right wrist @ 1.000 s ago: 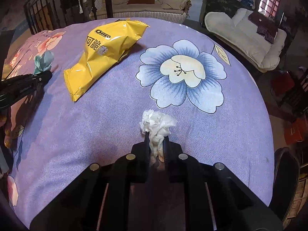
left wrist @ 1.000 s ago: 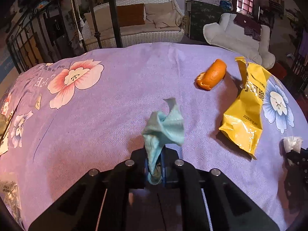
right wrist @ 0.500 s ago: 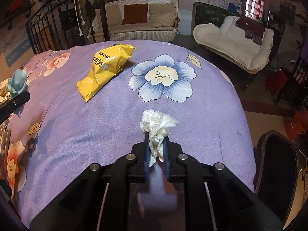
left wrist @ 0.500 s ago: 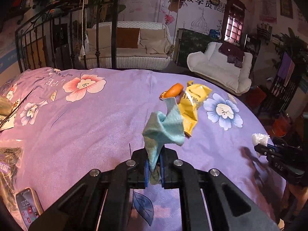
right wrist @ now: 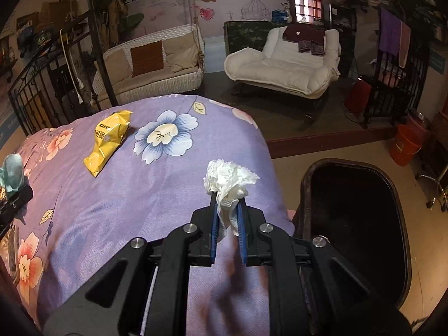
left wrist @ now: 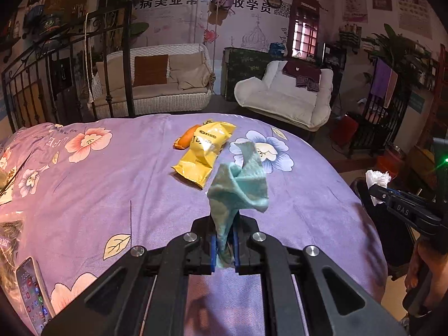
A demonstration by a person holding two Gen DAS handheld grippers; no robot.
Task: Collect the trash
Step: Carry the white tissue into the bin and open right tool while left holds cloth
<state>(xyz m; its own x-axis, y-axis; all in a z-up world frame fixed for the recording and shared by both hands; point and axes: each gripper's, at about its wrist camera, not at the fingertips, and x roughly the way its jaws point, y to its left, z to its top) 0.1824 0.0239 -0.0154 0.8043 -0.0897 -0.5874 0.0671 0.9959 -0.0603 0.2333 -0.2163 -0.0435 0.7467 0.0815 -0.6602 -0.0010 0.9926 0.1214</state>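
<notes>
My left gripper (left wrist: 224,245) is shut on a crumpled teal tissue (left wrist: 240,184), held above the purple flowered bedspread (left wrist: 112,184). My right gripper (right wrist: 227,224) is shut on a crumpled white tissue (right wrist: 228,180), near the bed's right edge and beside a dark open bin (right wrist: 361,224) on the floor. A yellow snack bag (left wrist: 204,151) and an orange peel (left wrist: 186,138) lie on the bedspread further off. The right gripper with its white tissue (left wrist: 378,180) shows at the right of the left wrist view; the teal tissue (right wrist: 12,170) shows at the left of the right wrist view.
A phone (left wrist: 30,294) and a clear plastic wrapper (left wrist: 8,240) lie at the bed's near left. Beyond the bed stand a black metal bed frame (left wrist: 92,70), a wicker sofa (left wrist: 156,84) and a white lounge chair (left wrist: 288,95). An orange bucket (right wrist: 407,145) sits on the floor.
Both grippers have pulled back and risen from the bedspread, each still holding its tissue. The right gripper has swung toward the bed's right edge, and the dark bin has come into view.
</notes>
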